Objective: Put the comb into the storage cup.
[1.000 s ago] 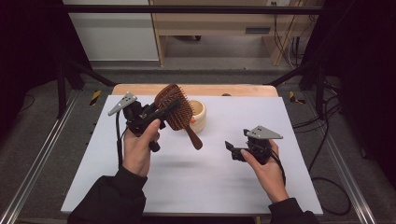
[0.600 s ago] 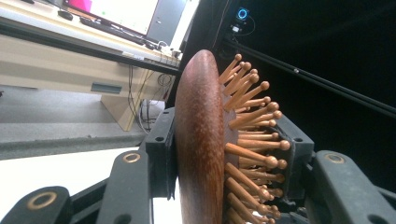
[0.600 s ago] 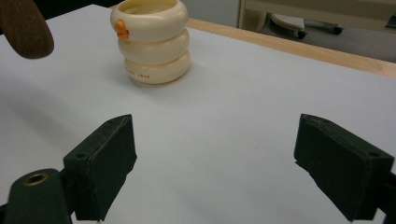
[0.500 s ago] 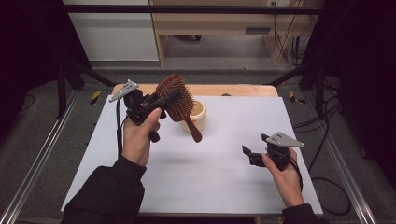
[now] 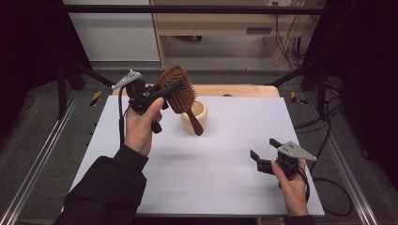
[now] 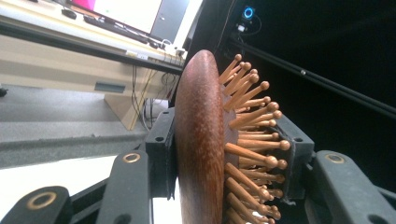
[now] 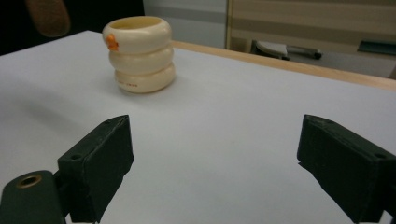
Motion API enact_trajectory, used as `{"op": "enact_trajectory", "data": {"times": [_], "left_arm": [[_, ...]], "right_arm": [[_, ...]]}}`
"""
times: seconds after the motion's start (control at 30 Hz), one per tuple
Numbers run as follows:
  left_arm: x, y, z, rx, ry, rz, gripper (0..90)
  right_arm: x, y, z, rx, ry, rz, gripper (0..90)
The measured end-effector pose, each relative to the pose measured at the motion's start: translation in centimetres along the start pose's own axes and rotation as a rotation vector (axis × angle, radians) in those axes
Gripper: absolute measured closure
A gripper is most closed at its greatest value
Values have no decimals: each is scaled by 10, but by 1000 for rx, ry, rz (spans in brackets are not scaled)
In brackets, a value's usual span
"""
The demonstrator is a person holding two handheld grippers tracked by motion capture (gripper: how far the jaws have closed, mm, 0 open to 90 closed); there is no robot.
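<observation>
Jaws of left gripper (image 5: 170, 89) clamped on wooden hairbrush (image 5: 178, 89): one pad on smooth back, other pad against bristle pins (confirmed in left gripper view (image 6: 224, 154)). I read brush head between pads, handle hanging below jaws, held clear of white table (image 5: 225, 183). Right gripper (image 5: 264, 153) jaws wide, nothing between. Cream ringed cup (image 7: 140, 55) stands beyond right jaws, well apart; it sits just below brush handle.

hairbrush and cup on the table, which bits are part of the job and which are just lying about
In the job:
- hairbrush, clamped in the left tool
- cream cup
- right tool, open, empty

Lying about:
- yellow-black clamps off the table
</observation>
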State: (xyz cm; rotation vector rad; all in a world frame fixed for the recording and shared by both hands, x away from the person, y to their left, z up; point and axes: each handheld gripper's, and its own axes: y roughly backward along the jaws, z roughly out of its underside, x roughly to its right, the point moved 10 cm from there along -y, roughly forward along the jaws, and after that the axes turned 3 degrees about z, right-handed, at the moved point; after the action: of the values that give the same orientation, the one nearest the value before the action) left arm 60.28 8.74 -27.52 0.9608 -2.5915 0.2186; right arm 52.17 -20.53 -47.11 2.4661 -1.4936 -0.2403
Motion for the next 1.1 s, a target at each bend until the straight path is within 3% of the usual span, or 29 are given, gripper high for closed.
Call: {"op": "enact_trajectory", "data": {"times": [0.1,0.23,0.37,0.53,0.9,1.1], "left_arm": [[-2,-2,-3,5,16,1,507],[-8,-5,-6,8,17,-9,506],[-15,-9,-8,23,45,-21,506],[-19,-11,-13,34,17,-57,506],[-27,-16,-23,65,16,-67,505],[-25,-18,-27,73,-43,-80,505]], "right_arm": [[-3,0,1,4,28,-6,89],[-3,-1,5,10,22,-5,88],[-5,-3,7,6,21,-12,87],[-8,-2,8,4,29,-20,85],[-19,0,17,3,18,-42,85],[-19,0,19,-2,19,-46,89]]}}
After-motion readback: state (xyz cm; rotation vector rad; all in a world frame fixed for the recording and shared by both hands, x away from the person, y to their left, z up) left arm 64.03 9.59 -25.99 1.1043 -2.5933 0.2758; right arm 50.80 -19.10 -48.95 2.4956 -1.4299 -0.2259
